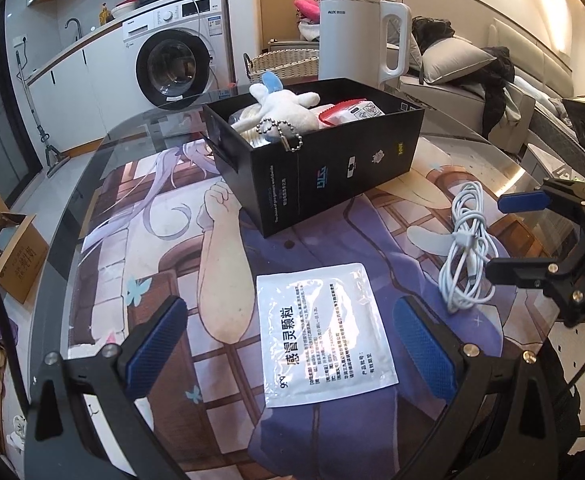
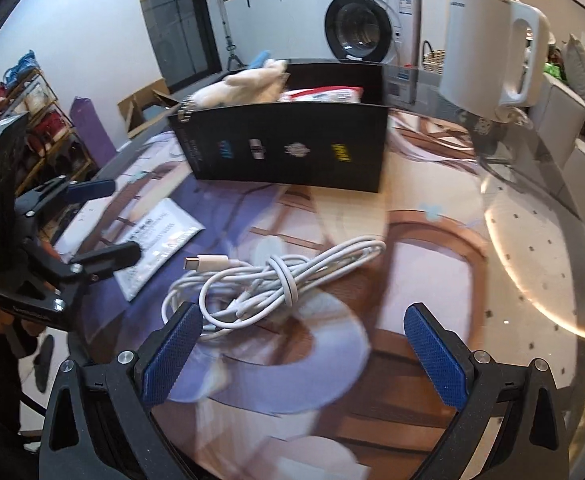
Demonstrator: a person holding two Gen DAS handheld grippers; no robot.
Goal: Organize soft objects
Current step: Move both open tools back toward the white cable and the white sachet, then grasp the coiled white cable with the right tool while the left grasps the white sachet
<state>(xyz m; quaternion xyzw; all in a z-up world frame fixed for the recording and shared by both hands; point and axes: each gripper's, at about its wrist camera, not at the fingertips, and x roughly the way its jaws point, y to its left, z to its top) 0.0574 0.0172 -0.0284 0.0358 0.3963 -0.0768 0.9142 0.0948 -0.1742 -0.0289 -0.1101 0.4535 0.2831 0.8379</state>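
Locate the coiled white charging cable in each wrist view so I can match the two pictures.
Left wrist view: the white cable lies at right of centre on the table, right of the white sachet, near the right hand-held gripper.
Right wrist view: the cable lies at lower centre, just ahead of the open fingers, the sachet to its left.
Shared landmark: the black box behind the cable.

Right wrist view motion-blurred: print on the flat white foil sachet [image 2: 154,246] left of the jaws unreadable. Beyond the jaws, the black cardboard box [image 1: 344,160] wall hides lower part of the white plush toy [image 1: 280,110] & the red-white packet [image 1: 350,112].
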